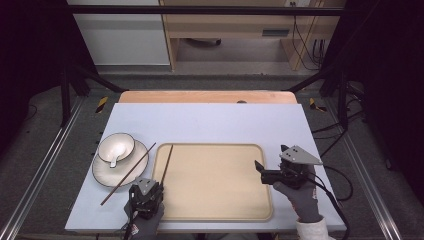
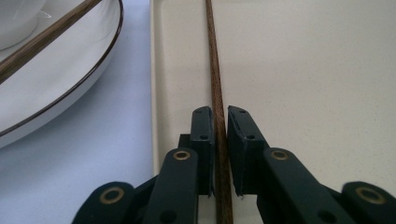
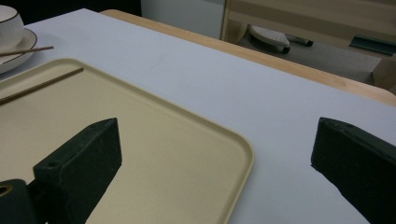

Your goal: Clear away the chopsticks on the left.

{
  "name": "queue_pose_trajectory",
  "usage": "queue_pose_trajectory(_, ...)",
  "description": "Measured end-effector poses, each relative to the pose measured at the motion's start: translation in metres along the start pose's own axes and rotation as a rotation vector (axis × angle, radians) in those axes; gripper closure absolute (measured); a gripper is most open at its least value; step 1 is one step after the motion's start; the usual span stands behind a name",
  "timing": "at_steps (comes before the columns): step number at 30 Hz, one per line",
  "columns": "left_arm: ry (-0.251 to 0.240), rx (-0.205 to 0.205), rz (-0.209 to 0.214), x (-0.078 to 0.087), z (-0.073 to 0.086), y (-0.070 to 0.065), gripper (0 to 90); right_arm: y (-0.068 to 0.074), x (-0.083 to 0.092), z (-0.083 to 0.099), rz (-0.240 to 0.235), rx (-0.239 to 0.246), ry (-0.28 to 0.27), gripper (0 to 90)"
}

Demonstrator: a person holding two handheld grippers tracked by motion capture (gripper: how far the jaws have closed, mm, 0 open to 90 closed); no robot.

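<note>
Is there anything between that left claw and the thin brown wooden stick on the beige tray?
Nothing visible: the left gripper already has the brown wooden chopstick between its jaws, lying on the beige tray.

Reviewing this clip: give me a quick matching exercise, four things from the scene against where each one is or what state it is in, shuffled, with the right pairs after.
Things:
1. left gripper
2. right gripper
3. bowl
4. second chopstick

Places or states:
A. stands on the plate
B. lies slanted across the plate's rim, its lower end on the table
C. jaws wide apart, nothing between them, by the tray's right edge
D. jaws close around a chopstick lying on the tray

Pairs: 1-D, 2-C, 3-A, 4-B
</note>
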State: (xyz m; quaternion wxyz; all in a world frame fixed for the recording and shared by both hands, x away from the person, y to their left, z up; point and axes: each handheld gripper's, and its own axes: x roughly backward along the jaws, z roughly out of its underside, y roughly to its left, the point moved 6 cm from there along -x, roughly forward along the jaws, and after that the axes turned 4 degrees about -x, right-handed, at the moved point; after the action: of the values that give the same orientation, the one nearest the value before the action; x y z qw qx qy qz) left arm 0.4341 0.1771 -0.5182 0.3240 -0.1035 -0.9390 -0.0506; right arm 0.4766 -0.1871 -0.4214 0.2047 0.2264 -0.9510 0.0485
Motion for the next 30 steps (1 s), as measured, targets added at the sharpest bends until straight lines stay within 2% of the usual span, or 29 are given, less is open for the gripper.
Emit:
queue_pose_trajectory(4, -0.032, 0.001, 0.005, 0.006, -0.006, 0.002, 77.7, -0.002, 0.002, -0.001, 0.008, -0.01, -0.007, 2.2)
queue_pose_trajectory(6, -0.067, -0.001, 0.026, 0.014, -0.017, 0.005, 75.5, -0.003, 0.002, -0.002, 0.008, -0.007, -0.01, 2.1)
queue_pose_trajectory(9, -0.09, -0.007, 0.043, 0.02, -0.026, 0.008, 72.9, -0.003, 0.002, -0.002, 0.011, -0.009, -0.013, 2.2)
queue_pose_trajectory(10, -0.117, -0.021, 0.071, 0.025, -0.035, 0.011, 70.2, -0.003, 0.002, -0.002, 0.013, -0.012, -0.014, 2.2)
queue_pose_trajectory(12, -0.127, -0.027, 0.073, 0.027, -0.039, 0.013, 69.0, -0.003, 0.003, -0.002, 0.015, -0.011, -0.012, 2.2)
queue_pose_trajectory(13, -0.129, -0.045, 0.071, 0.03, -0.042, 0.015, 67.8, -0.004, 0.003, -0.002, 0.016, -0.011, -0.01, 2.2)
queue_pose_trajectory(15, -0.141, -0.038, 0.093, 0.035, -0.049, 0.021, 65.4, -0.003, 0.003, -0.002, 0.014, -0.016, -0.012, 2.3)
queue_pose_trajectory(16, -0.142, -0.031, 0.097, 0.04, -0.052, 0.029, 63.5, -0.003, 0.002, -0.001, 0.013, -0.013, -0.007, 2.3)
queue_pose_trajectory(17, -0.142, -0.031, 0.097, 0.04, -0.052, 0.029, 63.1, -0.003, 0.002, -0.001, 0.013, -0.013, -0.007, 2.3)
queue_pose_trajectory(18, -0.141, -0.047, 0.084, 0.045, -0.051, 0.037, 62.3, -0.002, 0.002, 0.0, 0.01, -0.008, 0.0, 2.2)
queue_pose_trajectory(20, -0.14, -0.058, 0.081, 0.047, -0.051, 0.041, 61.1, -0.002, 0.002, 0.0, 0.01, -0.009, 0.001, 2.2)
queue_pose_trajectory(23, -0.159, -0.083, 0.104, 0.056, -0.048, 0.052, 56.5, -0.002, 0.002, 0.0, 0.005, -0.009, 0.0, 2.3)
queue_pose_trajectory(28, -0.175, -0.081, 0.181, 0.062, -0.046, 0.063, 49.2, -0.002, 0.001, 0.001, 0.009, -0.005, 0.008, 2.5)
queue_pose_trajectory(30, -0.166, -0.109, 0.213, 0.061, -0.044, 0.066, 46.5, -0.003, 0.001, 0.002, 0.013, -0.008, 0.01, 2.7)
